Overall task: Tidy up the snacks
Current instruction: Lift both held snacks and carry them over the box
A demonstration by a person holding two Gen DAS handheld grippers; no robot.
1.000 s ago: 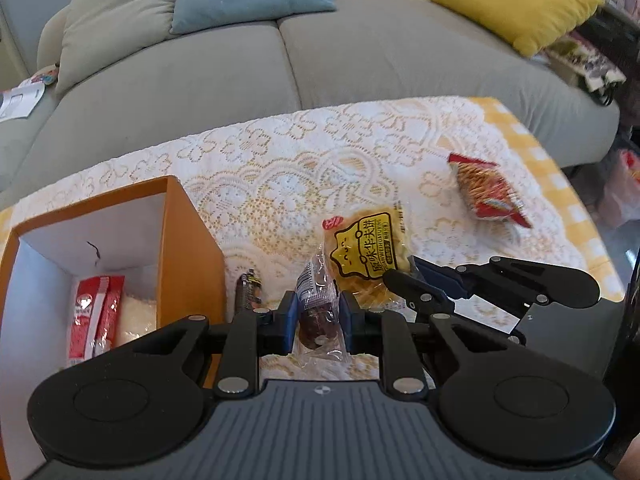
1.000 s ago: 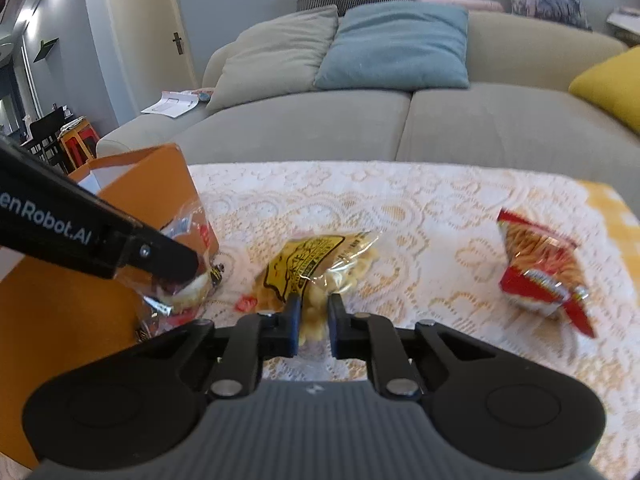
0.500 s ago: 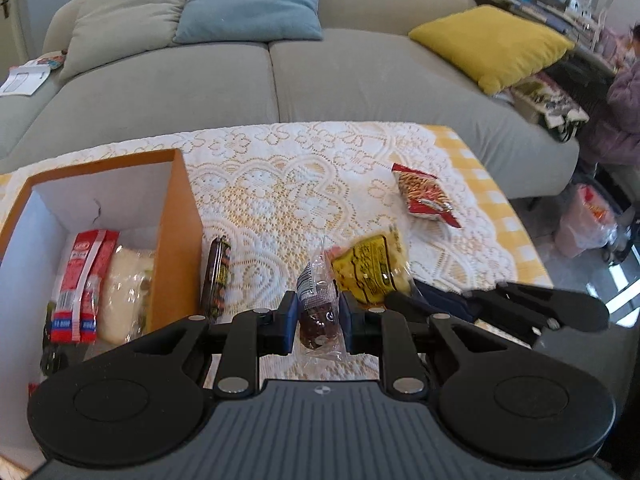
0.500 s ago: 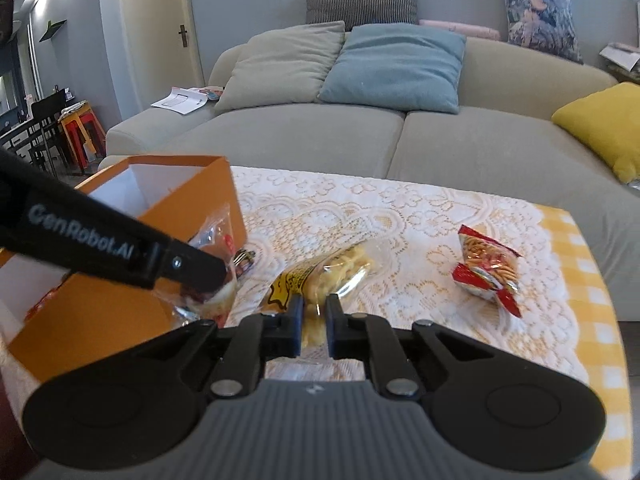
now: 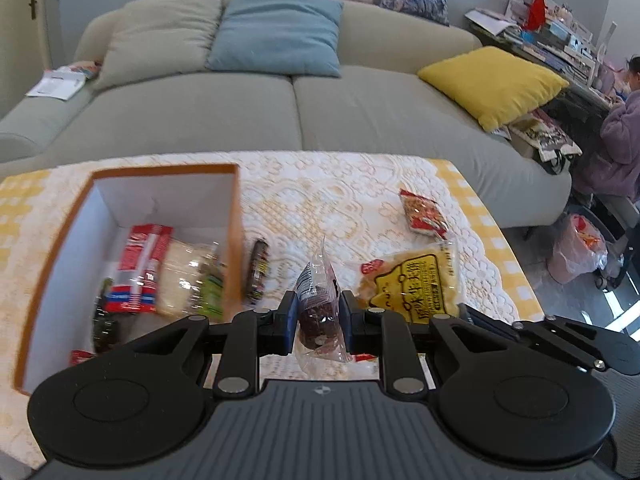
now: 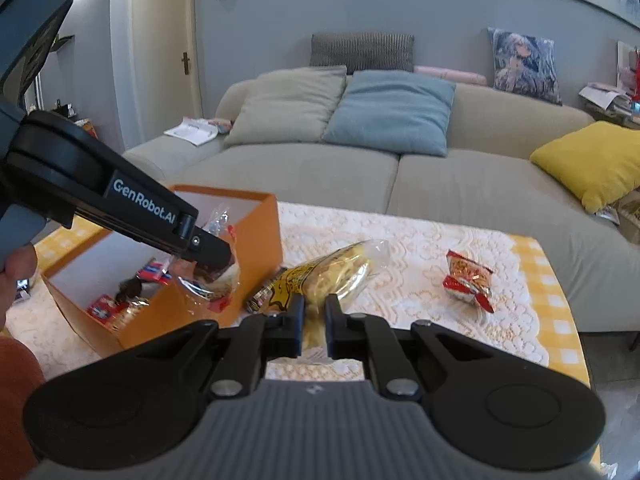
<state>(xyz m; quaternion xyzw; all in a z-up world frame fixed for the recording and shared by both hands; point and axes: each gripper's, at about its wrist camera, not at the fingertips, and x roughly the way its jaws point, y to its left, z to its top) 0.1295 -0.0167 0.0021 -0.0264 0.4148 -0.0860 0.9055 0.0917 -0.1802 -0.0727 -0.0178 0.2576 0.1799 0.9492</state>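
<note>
While both packets hang clear of the lace tablecloth (image 5: 360, 200), the orange box (image 5: 234, 216) lies to the left of both grippers, nearer the left gripper (image 5: 318, 322), clamped on a dark cake packet (image 5: 318, 304) held upright. Right gripper (image 6: 314, 326): pinching the yellow pancake packet (image 6: 332, 272), long axis pointing away. Setting: low table before a grey sofa (image 6: 340, 172); red snack bag (image 6: 468, 280) and dark sausage stick (image 5: 258, 270) unsorted.

Orange box (image 5: 234, 216), white inside. White lace cloth (image 5: 340, 200) over yellow check. Yellow-printed clear packet (image 5: 416, 280); red packet (image 5: 424, 214). Grey sofa (image 5: 360, 120) with beige, blue and yellow cushions. Black grippers, blue pads.
</note>
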